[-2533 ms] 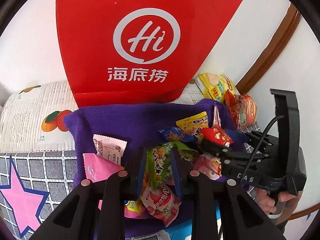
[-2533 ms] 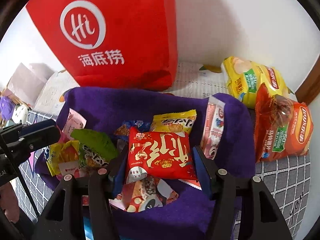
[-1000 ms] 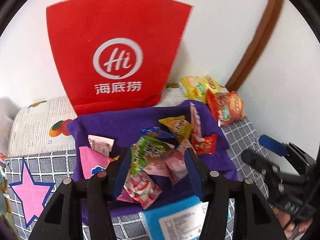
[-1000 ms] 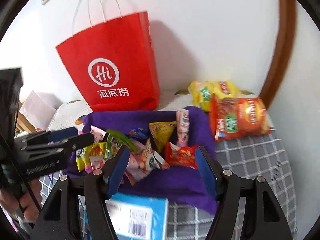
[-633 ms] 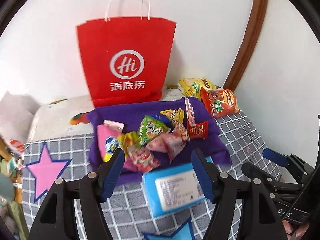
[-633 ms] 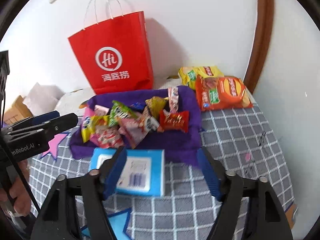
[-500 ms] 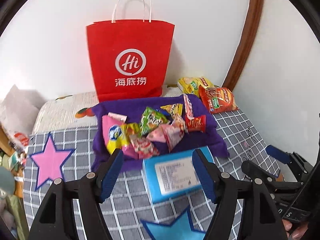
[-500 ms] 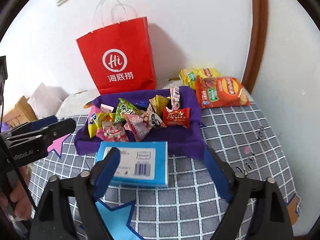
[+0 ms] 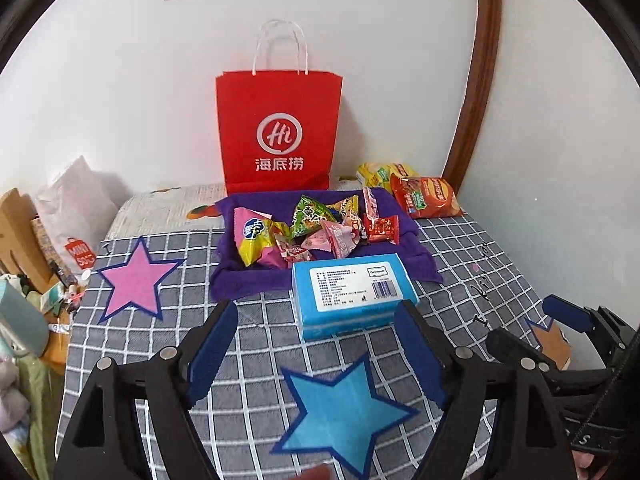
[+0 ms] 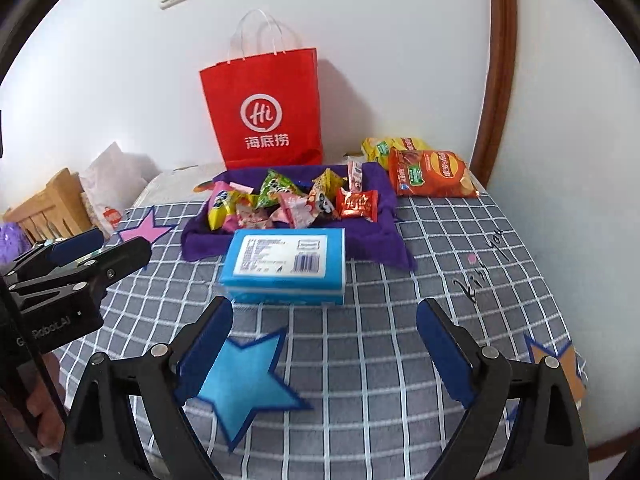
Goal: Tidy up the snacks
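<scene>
Several small snack packets (image 9: 308, 232) lie heaped on a purple cloth (image 9: 236, 280), also in the right wrist view (image 10: 296, 200) on the cloth (image 10: 376, 236). Among them is a red packet (image 10: 357, 205). My left gripper (image 9: 316, 320) is open and empty, held back over the checked bedcover. My right gripper (image 10: 324, 316) is open and empty, likewise well short of the cloth. Each gripper shows in the other's view: the right one (image 9: 560, 320), the left one (image 10: 100, 246).
A blue tissue pack (image 9: 352, 292) (image 10: 284, 264) lies in front of the cloth. A red paper bag (image 9: 278, 132) stands against the wall behind. Two chip bags (image 10: 432, 172) lie at the back right. Star patches (image 9: 344, 412) mark the bedcover. Clutter sits off the left edge (image 9: 24, 280).
Both grippers let go of their packets, opened wide and pulled back and up from the cloth. The green and red packets now lie in the heap.
</scene>
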`<state>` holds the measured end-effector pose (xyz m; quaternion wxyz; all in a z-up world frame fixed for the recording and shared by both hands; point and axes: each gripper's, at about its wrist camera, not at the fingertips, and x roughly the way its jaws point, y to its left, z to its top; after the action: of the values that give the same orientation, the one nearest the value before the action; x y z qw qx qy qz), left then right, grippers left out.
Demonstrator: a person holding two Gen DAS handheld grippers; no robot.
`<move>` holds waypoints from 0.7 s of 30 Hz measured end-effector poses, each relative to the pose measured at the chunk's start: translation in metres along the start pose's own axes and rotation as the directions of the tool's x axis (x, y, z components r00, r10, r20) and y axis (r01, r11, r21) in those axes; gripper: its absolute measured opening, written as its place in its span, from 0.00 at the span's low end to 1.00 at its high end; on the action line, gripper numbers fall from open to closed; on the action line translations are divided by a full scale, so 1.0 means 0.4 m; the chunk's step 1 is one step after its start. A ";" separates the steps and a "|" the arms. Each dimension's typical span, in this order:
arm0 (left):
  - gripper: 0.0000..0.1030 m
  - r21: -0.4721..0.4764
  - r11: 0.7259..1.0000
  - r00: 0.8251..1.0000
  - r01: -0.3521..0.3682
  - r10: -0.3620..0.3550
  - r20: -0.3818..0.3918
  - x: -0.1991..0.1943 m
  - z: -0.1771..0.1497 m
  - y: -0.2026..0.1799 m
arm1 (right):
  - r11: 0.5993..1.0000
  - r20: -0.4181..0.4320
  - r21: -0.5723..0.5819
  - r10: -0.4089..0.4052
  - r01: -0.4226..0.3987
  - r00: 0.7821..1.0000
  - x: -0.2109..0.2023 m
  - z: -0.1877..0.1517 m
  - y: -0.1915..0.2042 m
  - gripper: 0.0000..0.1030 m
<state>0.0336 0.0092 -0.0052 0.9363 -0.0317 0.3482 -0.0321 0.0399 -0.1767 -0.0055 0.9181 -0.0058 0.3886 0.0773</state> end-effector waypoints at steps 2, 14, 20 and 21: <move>0.86 0.007 1.000 1.000 -0.021 0.021 0.023 -0.029 -0.012 -0.005 | 1.000 0.016 0.005 0.003 -0.003 1.000 -0.031 -0.016 0.005 0.90; 0.92 -0.001 0.998 0.997 -0.058 0.058 0.060 -0.089 -0.043 -0.015 | 1.000 0.053 0.019 -0.008 0.007 0.999 -0.103 -0.047 0.011 0.90; 0.92 -0.008 0.999 0.997 -0.047 0.047 0.064 -0.100 -0.056 -0.022 | 1.000 0.057 0.026 -0.003 0.002 0.998 -0.109 -0.051 0.012 0.90; 0.92 -0.008 0.999 0.997 -0.047 0.048 0.064 -0.100 -0.056 -0.023 | 1.000 0.059 0.026 -0.005 0.004 0.998 -0.111 -0.051 0.011 0.90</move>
<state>-0.0117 0.0027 0.0046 0.9475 -0.0273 0.3185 -0.0077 -0.0058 -0.1799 0.0120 0.9293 0.0075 0.3625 0.0703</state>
